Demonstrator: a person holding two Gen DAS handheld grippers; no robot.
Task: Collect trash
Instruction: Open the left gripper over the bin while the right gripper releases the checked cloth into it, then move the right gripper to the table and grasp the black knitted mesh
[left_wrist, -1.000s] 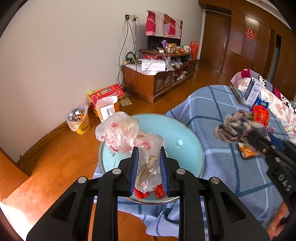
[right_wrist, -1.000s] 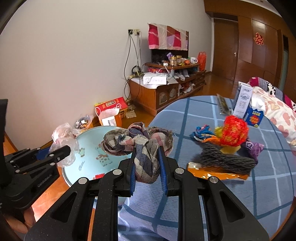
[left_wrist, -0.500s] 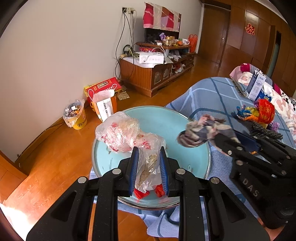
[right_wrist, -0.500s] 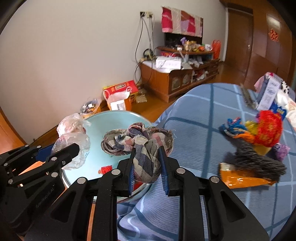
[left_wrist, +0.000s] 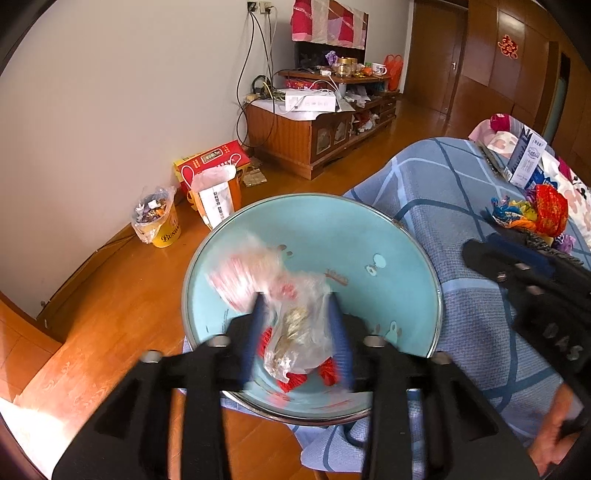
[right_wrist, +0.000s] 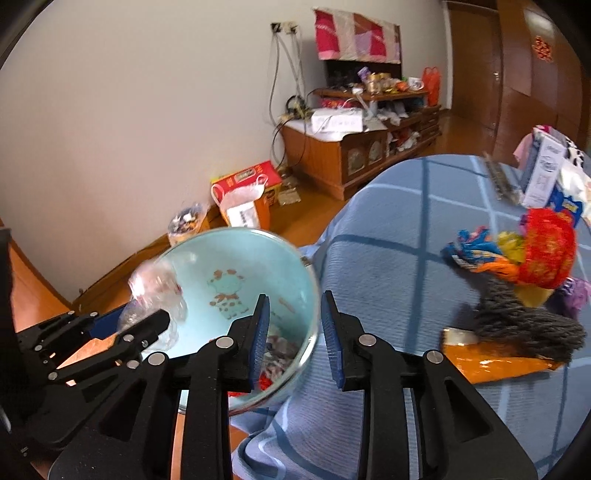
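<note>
A pale turquoise basin printed with what looks like brown cartoon animals; blue-checked cloth.

A white wall meets an orange wood floor; a wooden cabinet stands against it, near dark wood doors.
</note>
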